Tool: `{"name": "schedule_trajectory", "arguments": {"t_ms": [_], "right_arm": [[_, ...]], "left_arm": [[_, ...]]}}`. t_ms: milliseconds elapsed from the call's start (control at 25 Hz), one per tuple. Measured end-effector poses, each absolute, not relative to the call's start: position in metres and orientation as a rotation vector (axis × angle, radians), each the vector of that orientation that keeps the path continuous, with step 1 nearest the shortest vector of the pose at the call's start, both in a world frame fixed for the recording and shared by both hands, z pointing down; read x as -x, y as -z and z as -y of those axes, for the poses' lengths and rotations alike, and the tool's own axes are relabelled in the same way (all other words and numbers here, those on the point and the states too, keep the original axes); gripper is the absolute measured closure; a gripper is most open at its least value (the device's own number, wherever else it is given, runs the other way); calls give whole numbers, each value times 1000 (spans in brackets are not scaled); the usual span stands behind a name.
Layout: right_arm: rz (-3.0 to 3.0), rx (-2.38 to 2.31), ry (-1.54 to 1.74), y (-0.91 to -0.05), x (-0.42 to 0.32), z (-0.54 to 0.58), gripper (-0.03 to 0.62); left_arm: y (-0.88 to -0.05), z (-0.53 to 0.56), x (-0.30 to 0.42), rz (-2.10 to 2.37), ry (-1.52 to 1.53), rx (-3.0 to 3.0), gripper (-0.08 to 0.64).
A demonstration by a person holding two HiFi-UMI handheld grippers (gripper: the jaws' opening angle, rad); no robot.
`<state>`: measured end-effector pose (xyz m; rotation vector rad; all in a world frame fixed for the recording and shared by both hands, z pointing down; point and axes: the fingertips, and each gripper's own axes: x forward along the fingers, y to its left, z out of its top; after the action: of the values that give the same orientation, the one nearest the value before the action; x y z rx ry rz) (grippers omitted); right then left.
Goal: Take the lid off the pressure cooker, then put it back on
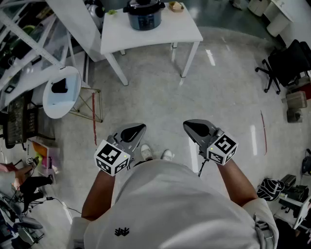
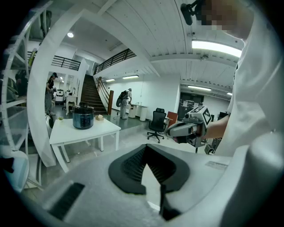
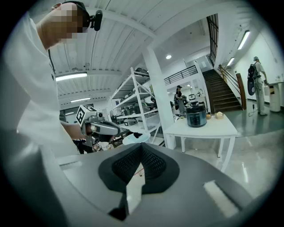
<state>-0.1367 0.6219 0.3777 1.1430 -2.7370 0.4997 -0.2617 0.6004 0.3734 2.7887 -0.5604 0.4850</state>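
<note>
- White table [image 1: 187, 30] carries the pressure cooker [image 1: 144, 15] with its lid [image 1: 144, 6] seated on top, well apart from the person, so nothing is within reach.
- Left tool [image 1: 135, 132] and right tool [image 1: 196, 128] are held low in front of the person, side by side, noses toward the table — reads as a start pose, approach not yet made.
- Both tools are fully closed — pads together, nothing between them, touching nothing.

Open lab/office hall: metal shelving [image 3: 133, 104], office chair [image 2: 156, 124], staircase [image 2: 91, 95], polished floor [image 1: 218, 97].
</note>
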Motion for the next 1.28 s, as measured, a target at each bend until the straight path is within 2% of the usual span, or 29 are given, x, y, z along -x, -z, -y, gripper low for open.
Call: {"name": "schedule_trajectory", "arguments": {"t_ms": [600, 680, 720, 760, 800, 880, 1000, 1280], "right_arm": [[2757, -1106, -520, -391, 113, -602, 580], [2764, -1117, -521, -392, 111, -581, 559], [2763, -1124, -523, -393, 109, -568, 494], [2761, -1133, -523, -392, 108, -553, 447], [2758, -1147, -520, -391, 106, -538, 440], [2745, -1172, -497, -385, 104, -504, 433], [2710, -1197, -442, -373, 102, -450, 416], [2663, -1231, -361, -352, 107, -326, 411]], "left_arm": [[-382, -574, 241, 535, -461, -2791, 554], [-382, -551, 243, 524, -437, -2804, 554], [-382, -538, 244, 513, -426, -2810, 531], [-382, -523, 245, 497, -417, -2816, 479], [-381, -507, 246, 480, -409, -2822, 429], [-378, -470, 247, 452, -390, -2832, 383], [-364, -410, 245, 426, -350, -2860, 357], [-347, -279, 257, 376, -338, -2922, 353]]}}
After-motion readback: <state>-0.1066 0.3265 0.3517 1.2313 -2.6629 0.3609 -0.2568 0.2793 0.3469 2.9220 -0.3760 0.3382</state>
